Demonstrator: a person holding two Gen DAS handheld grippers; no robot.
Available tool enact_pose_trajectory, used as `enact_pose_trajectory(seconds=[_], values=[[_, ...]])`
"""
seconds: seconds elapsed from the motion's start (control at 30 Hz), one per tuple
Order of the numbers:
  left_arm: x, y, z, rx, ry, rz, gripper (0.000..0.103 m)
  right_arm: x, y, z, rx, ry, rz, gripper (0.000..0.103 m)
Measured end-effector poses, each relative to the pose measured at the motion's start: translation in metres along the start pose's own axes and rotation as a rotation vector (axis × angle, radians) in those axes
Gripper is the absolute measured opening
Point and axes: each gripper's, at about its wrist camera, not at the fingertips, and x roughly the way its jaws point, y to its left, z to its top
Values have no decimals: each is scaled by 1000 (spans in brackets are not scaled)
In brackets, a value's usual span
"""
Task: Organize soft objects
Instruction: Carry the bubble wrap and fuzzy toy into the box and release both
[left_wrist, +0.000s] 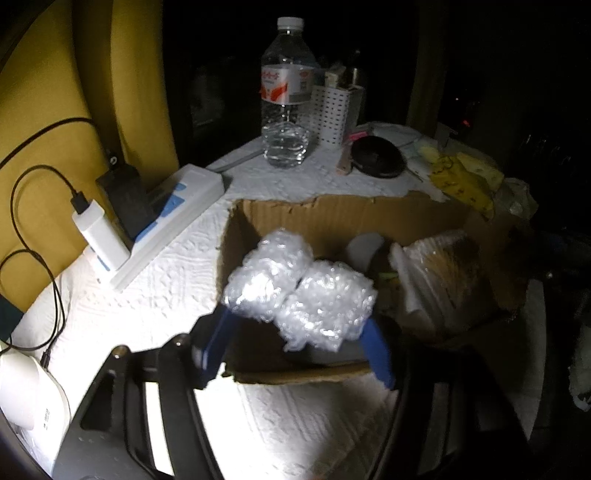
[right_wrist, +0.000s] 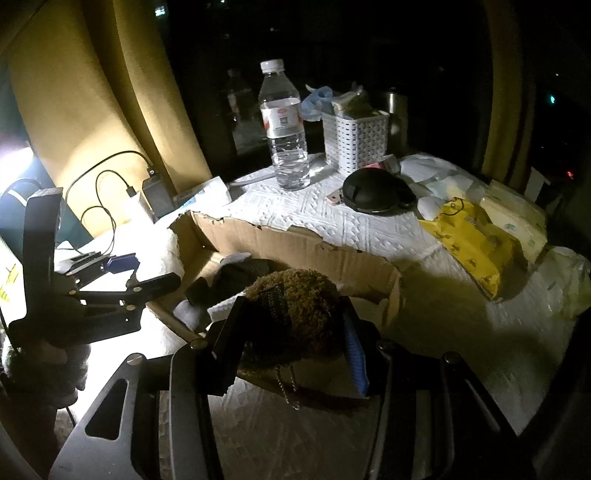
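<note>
My left gripper (left_wrist: 295, 317) is shut on a bundle of bubble wrap (left_wrist: 306, 291) and holds it over the near left part of an open cardboard box (left_wrist: 332, 210). The box holds white foam pieces and a brownish item at its right. My right gripper (right_wrist: 295, 325) is shut on a brown fuzzy plush (right_wrist: 295, 306) with a dark tag and a small chain, held above the near right corner of the same box (right_wrist: 295, 243). The left gripper (right_wrist: 122, 269) shows at the left of the right wrist view.
On the white textured cloth stand a water bottle (left_wrist: 286, 96), a white perforated basket (left_wrist: 332, 110), a round black case (left_wrist: 376, 155) and yellow packets (left_wrist: 461, 177). A white power strip (left_wrist: 173, 218) with chargers and cables lies at the left by a yellow curtain.
</note>
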Motion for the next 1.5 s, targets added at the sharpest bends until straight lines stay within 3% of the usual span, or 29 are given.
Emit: enact_pose_trajectory(seconds=[0.13,0.43,0.97,1.5], values=[[0,-2,0,3,9,-8,75,6,7,3,-11,5,9,50],[-17,0,-2,0,-16,15,78,15,20,8,-35,11,27,50],[-17,30,-7,-57,-12,78,79,46,49,6,-82,63,68,50],[-8,34,-8,-77,3,52,79,80,59,-2,-82,114,59,54]])
